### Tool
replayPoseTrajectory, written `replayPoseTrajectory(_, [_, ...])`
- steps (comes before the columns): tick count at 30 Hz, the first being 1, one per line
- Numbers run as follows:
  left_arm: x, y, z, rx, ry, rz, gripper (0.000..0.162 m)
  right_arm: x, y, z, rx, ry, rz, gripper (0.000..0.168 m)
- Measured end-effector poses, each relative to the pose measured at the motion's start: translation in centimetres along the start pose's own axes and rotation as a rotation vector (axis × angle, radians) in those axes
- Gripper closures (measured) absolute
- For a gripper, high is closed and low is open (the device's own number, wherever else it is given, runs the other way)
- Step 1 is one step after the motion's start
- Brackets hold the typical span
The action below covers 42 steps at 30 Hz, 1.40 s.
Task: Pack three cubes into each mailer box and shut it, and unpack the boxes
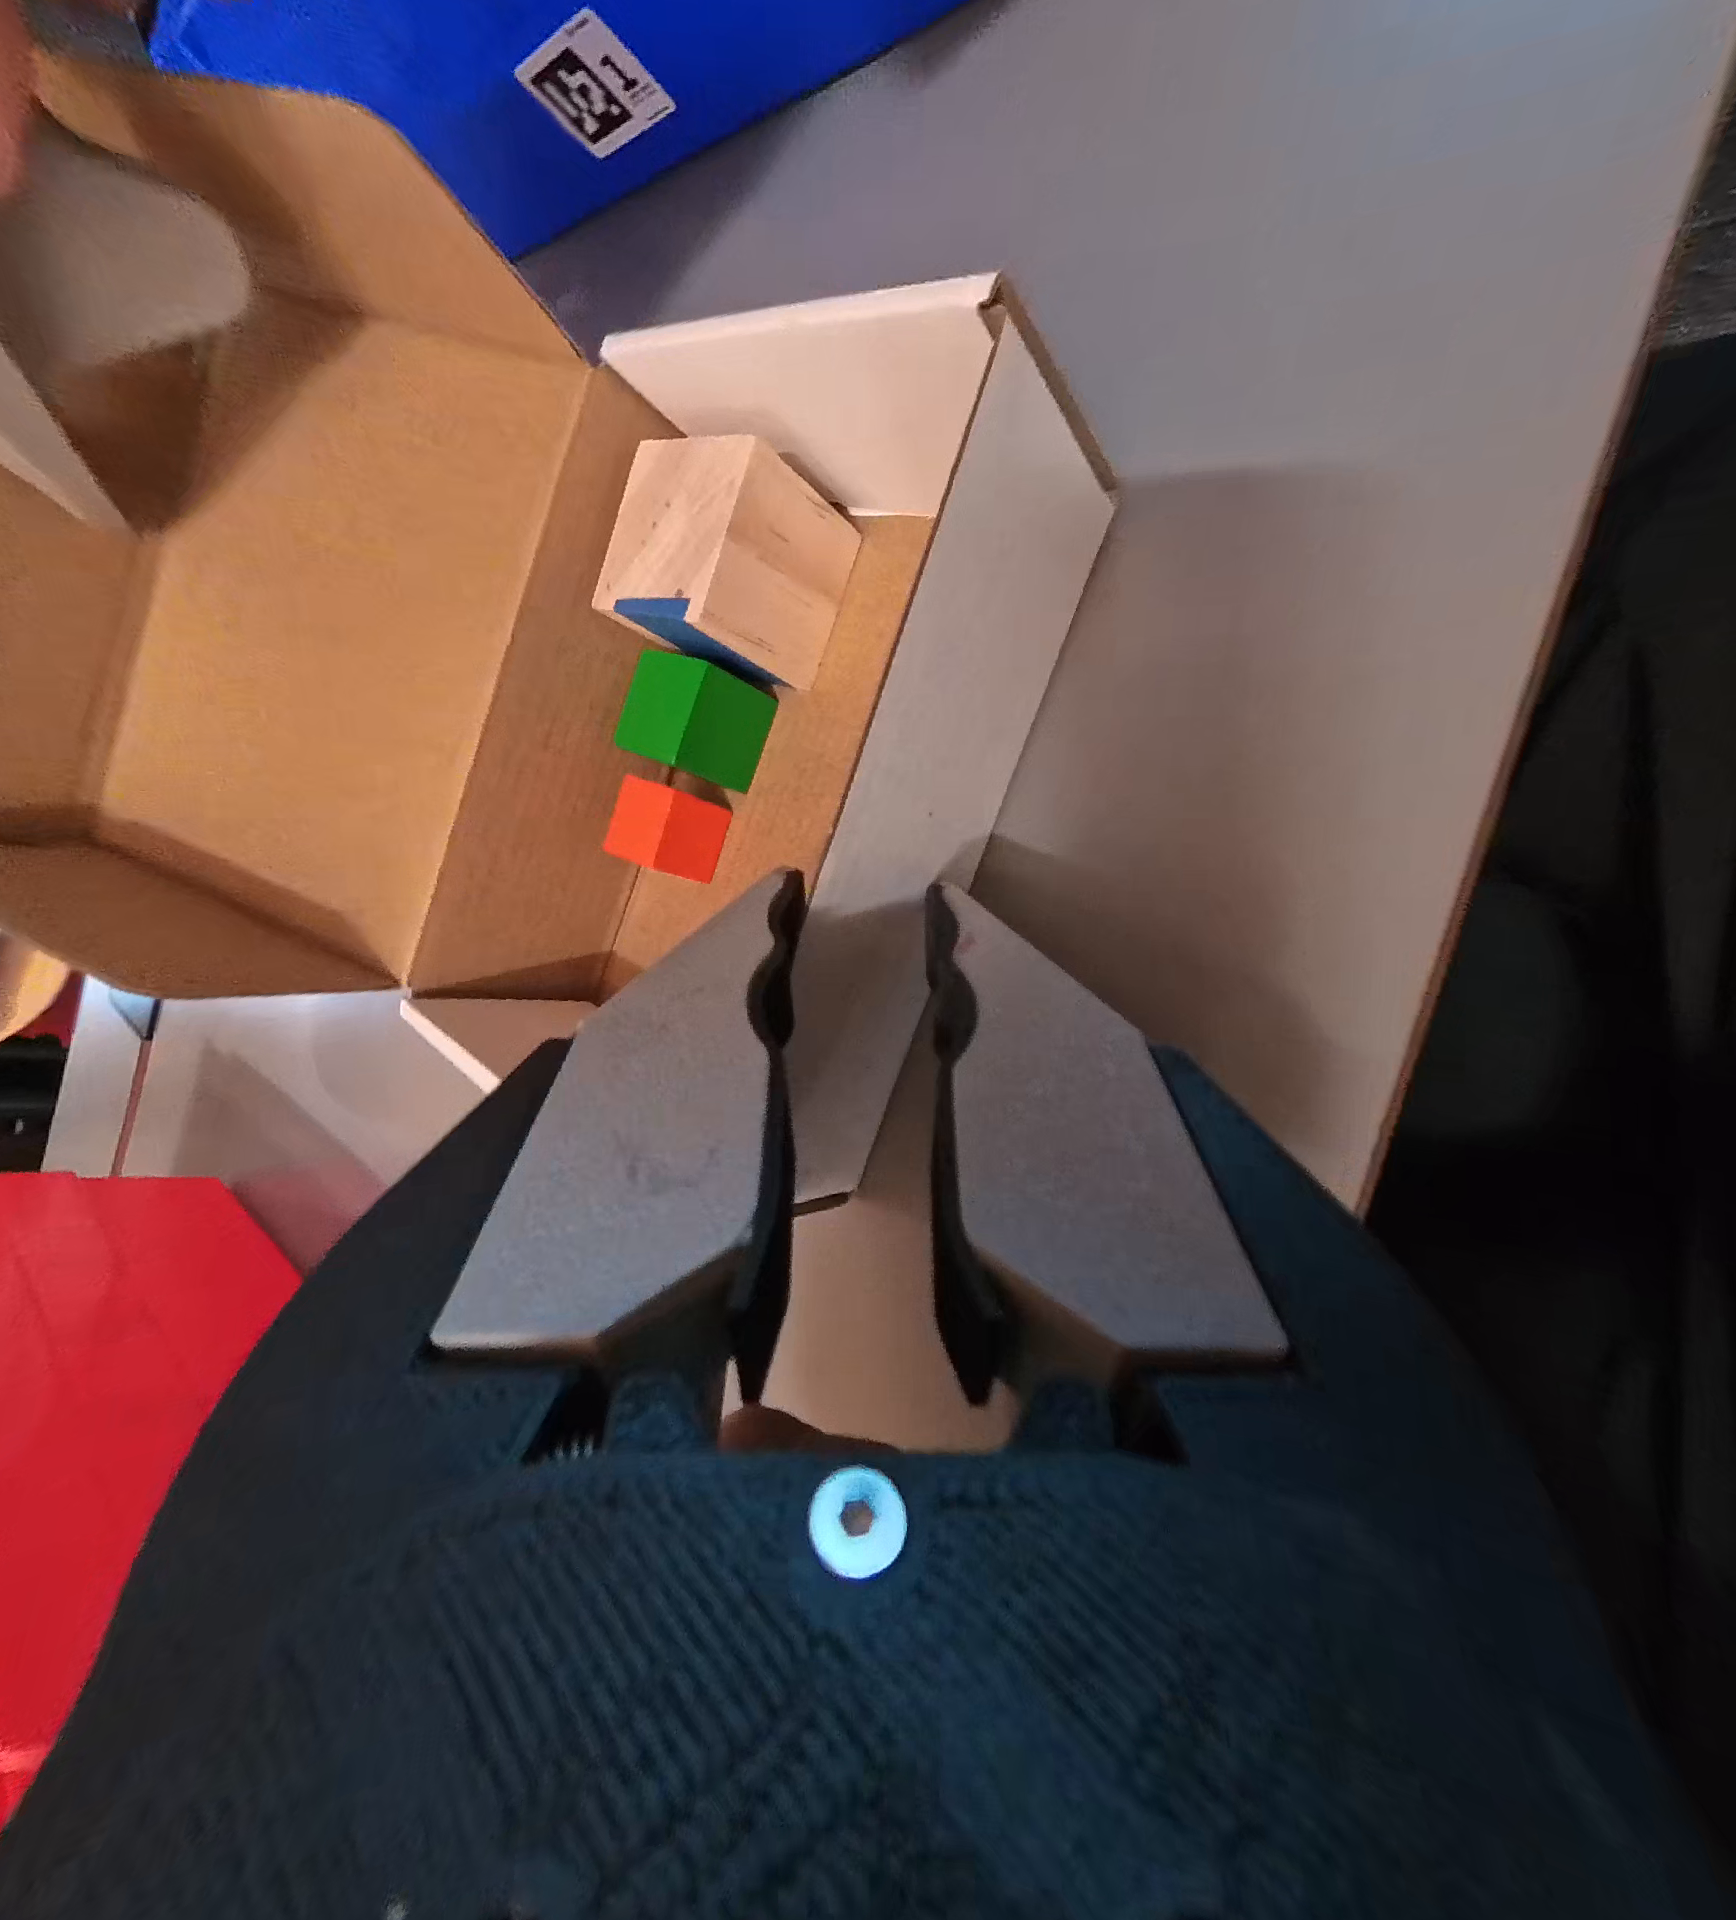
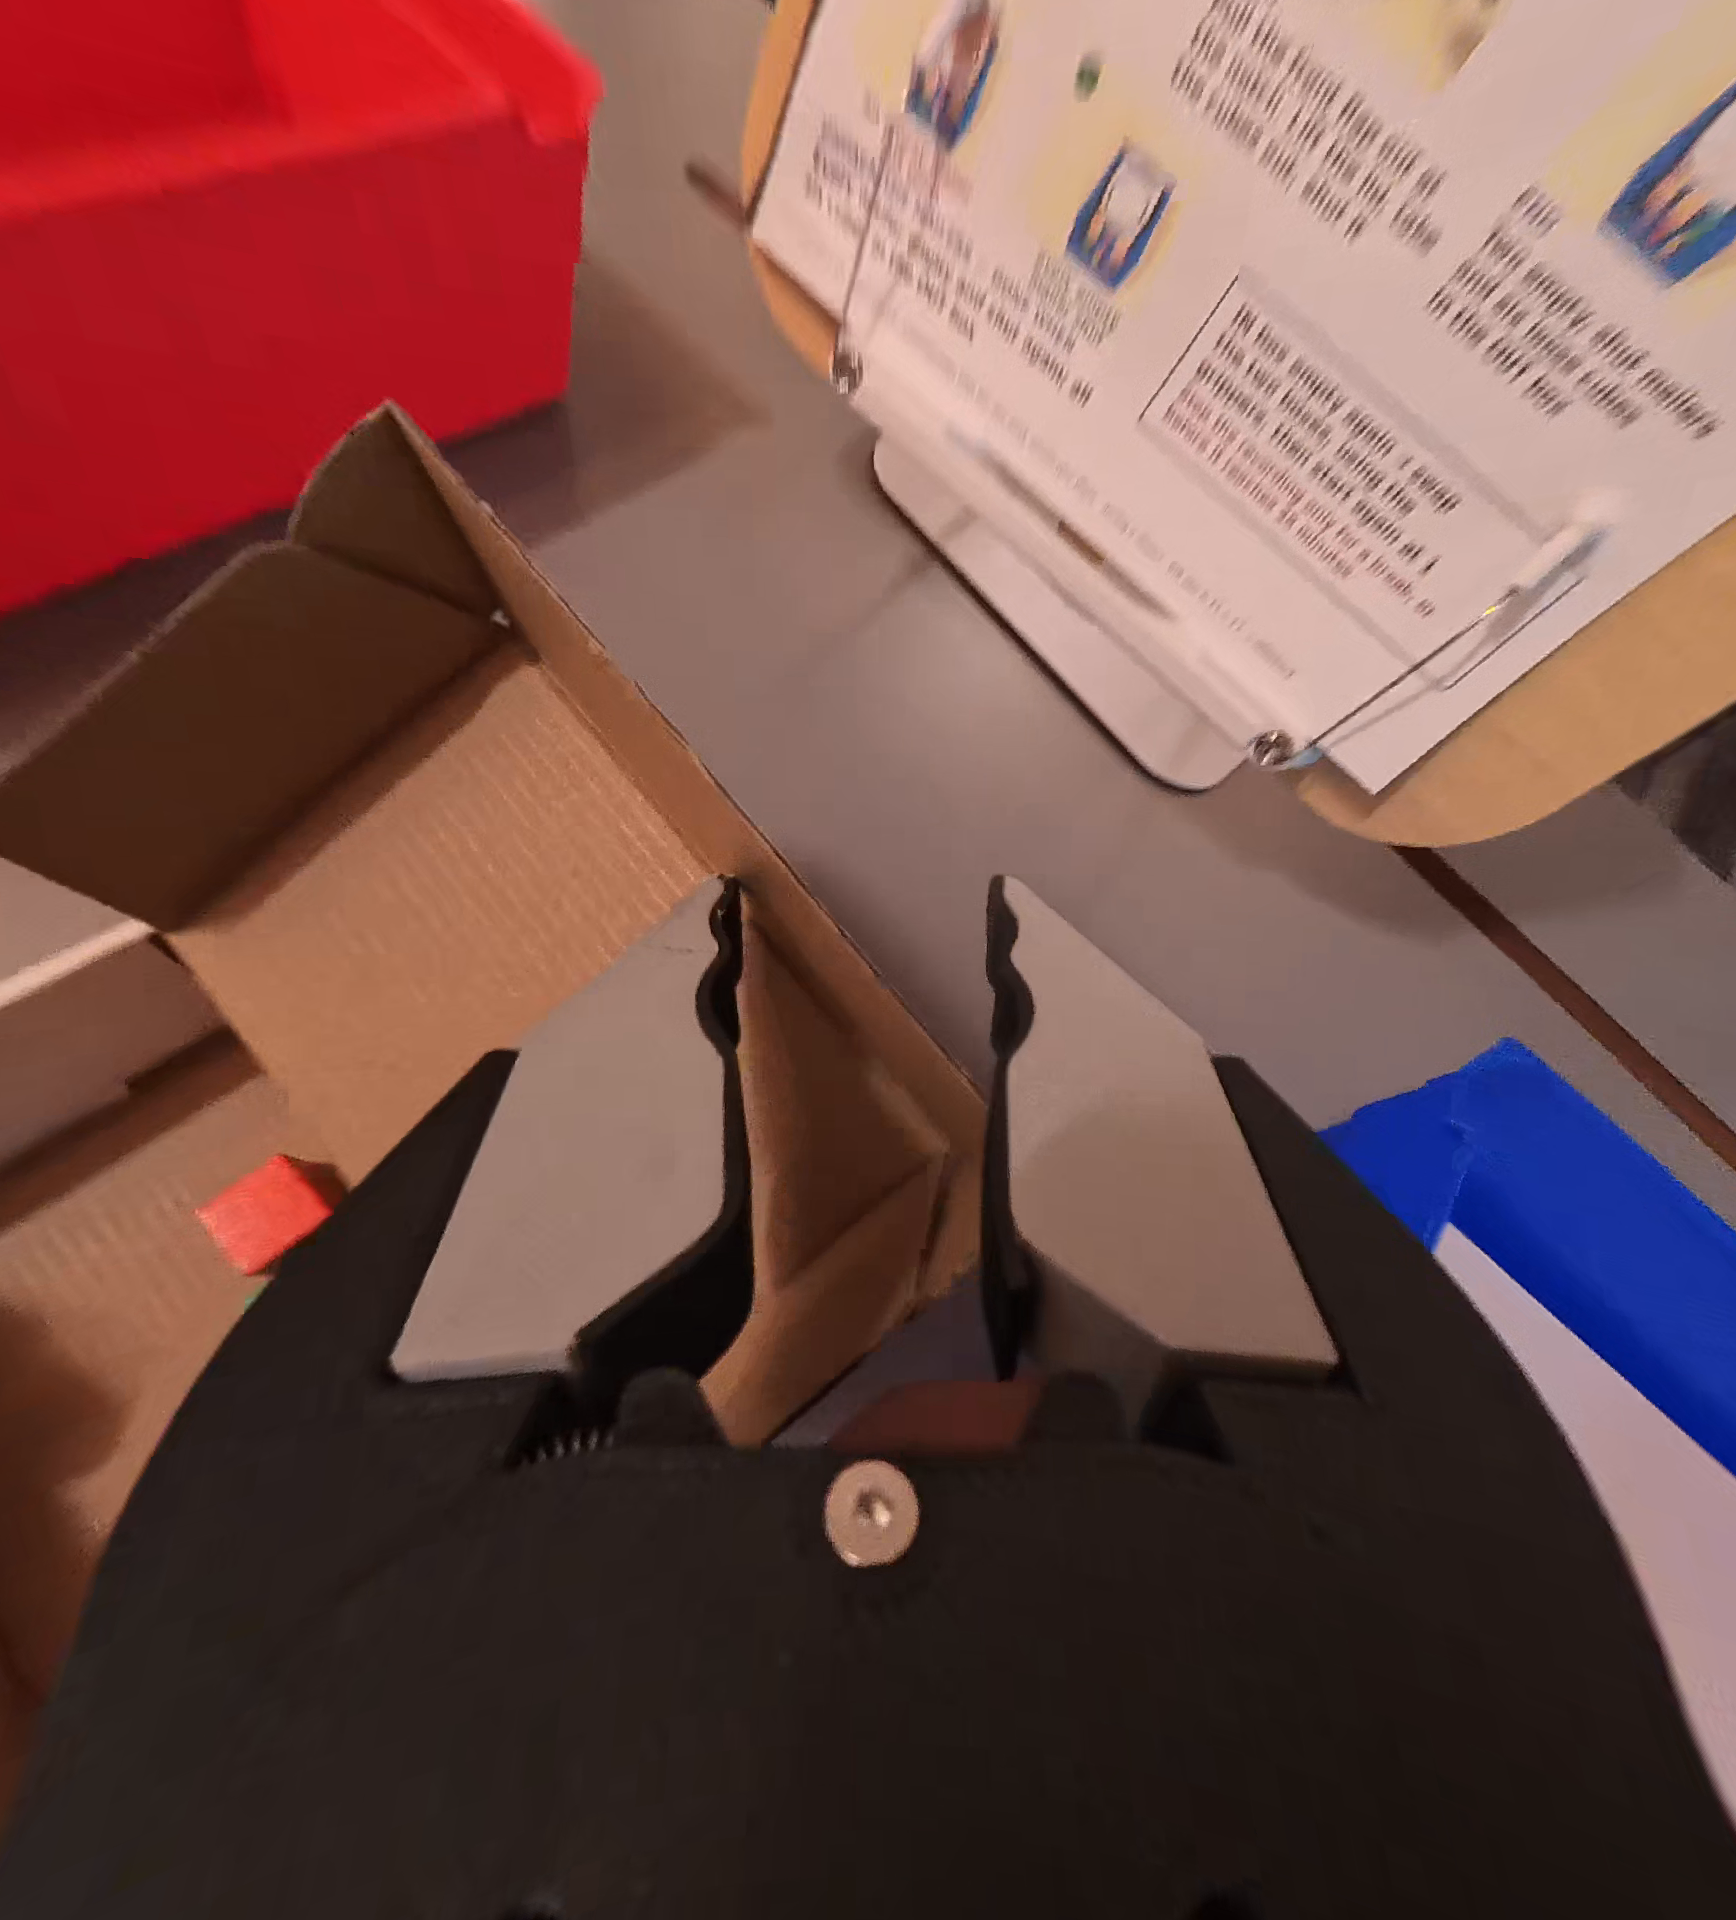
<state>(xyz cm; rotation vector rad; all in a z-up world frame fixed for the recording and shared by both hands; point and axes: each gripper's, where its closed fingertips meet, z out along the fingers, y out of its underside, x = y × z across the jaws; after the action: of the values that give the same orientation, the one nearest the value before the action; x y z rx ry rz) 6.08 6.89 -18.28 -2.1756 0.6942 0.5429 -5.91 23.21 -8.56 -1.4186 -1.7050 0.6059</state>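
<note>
An open mailer box (image 1: 978, 665), white outside and brown inside, lies on the table. In it sit a pale wooden cube (image 1: 729, 540), a green cube (image 1: 687, 717) and an orange cube (image 1: 661, 826) in a row, with a blue piece (image 1: 698, 634) partly under the wooden one. Its lid (image 1: 272, 675) stands open to the left. My left gripper (image 1: 864, 894) is open and straddles the box's white side wall. My right gripper (image 2: 859, 894) is open around the lid's front flap (image 2: 822, 1122), with the left finger against the cardboard. The orange cube (image 2: 261, 1226) shows below.
A blue bin (image 1: 490, 104) with a black-and-white tag stands behind the box; it also shows in the right wrist view (image 2: 1622, 1226). A red bin (image 1: 64, 1403) (image 2: 220, 260) is beside the lid. A printed sheet on a wooden stand (image 2: 1259, 364) stands nearby. The table edge (image 1: 1518, 831) runs along the right. One gripper's finger ends stand about 20 centimeters off the other's.
</note>
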Motion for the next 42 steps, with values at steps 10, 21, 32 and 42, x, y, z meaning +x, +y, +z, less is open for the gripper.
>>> replayPoseTrajectory(10, [-0.9,0.4,0.3,-0.013,-0.056,-0.042,0.140,-1.6,-1.2,-7.5,0.139,0.053,-0.061,0.129])
replayPoseTrajectory(21, [-1.2,0.2,-0.1,0.089,0.089,-0.226,0.144,-10.1,5.5,-8.7,-0.222,-0.286,-0.343,0.141])
replayPoseTrajectory(32, [-1.0,0.6,-0.5,0.088,0.091,-0.183,0.144,-10.5,10.2,-4.5,-0.475,-0.310,-0.534,0.130])
replayPoseTrajectory(42, [-1.0,0.8,-0.6,0.066,0.110,-0.180,0.143,-12.9,10.1,-5.4,-0.462,-0.458,-0.587,0.128])
